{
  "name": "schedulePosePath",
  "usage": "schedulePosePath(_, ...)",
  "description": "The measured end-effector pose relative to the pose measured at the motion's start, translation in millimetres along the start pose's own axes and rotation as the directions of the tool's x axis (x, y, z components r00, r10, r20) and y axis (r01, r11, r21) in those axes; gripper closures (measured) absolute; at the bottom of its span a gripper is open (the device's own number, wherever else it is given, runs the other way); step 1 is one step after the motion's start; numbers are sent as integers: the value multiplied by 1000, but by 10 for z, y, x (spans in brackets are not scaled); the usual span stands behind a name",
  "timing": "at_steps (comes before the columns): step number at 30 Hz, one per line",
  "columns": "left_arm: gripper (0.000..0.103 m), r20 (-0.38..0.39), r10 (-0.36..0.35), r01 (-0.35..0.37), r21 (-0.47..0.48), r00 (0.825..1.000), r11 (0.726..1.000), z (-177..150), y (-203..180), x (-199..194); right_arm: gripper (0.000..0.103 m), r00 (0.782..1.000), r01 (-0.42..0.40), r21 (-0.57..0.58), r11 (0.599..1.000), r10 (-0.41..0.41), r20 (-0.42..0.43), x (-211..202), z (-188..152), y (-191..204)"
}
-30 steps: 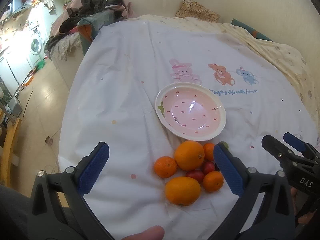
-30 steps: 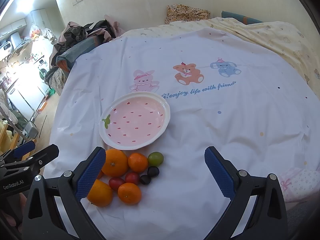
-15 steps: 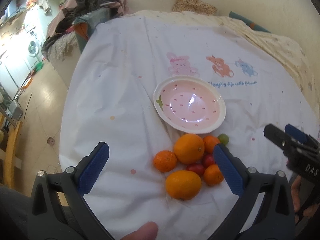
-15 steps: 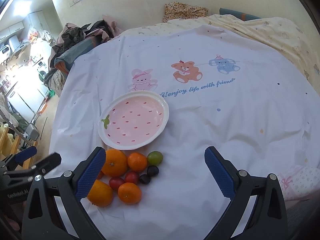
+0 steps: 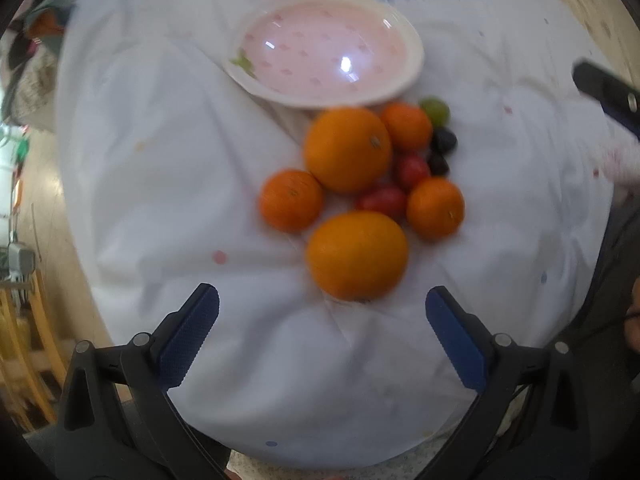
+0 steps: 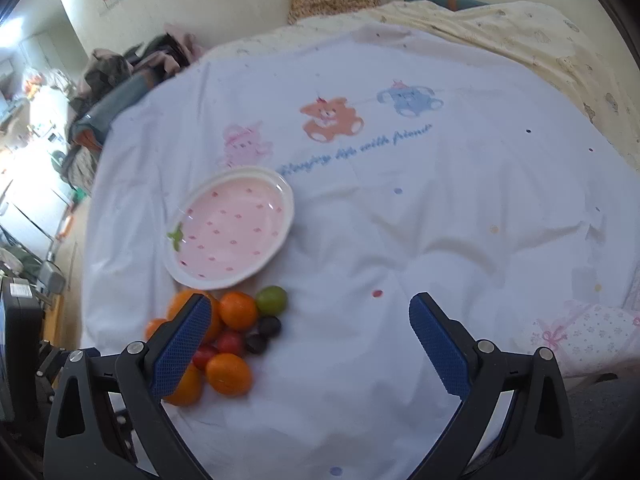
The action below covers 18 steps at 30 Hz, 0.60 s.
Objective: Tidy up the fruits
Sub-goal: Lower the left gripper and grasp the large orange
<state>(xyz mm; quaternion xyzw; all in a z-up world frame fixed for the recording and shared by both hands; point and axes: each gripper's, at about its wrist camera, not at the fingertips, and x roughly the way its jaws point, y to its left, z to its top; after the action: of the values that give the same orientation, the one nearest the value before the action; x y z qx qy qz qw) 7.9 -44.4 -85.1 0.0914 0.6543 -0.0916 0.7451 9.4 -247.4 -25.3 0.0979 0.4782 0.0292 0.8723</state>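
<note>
Here, left gripper (image 5: 322,308) jaws wide apart, holding nothing, just short of nearest orange (image 5: 357,255). Right gripper (image 6: 310,316) likewise spread, bare. Plate (image 5: 414,46) beyond fruit pile.

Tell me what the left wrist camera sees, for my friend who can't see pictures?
A pile of fruit sits on a white sheet: two big oranges, three small ones, red tomatoes, dark grapes and a green one. The open, empty left tool hovers near the closest big orange. Behind the pile is an empty pink strawberry bowl.
</note>
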Motion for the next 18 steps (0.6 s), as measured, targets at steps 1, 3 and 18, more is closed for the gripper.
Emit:
schedulePosePath(1, 9, -11, -4, 4, 12, 1000, 1000, -3, -34, 36, 2, 1000, -9, 10, 1000, 9, -10, 15, 5, -17)
schedulePosePath(3, 9, -15, -1, 1, 19, 1000, 1000, 19, -83, 86, 2, 1000, -19, 23, 1000, 19, -14, 21, 11, -39)
schedulePosePath(18, 43, -63, -70, 64, -93, 996, 994, 268, -74, 332, 2, 1000, -5, 19, 1000, 5, -11, 33, 29, -61)
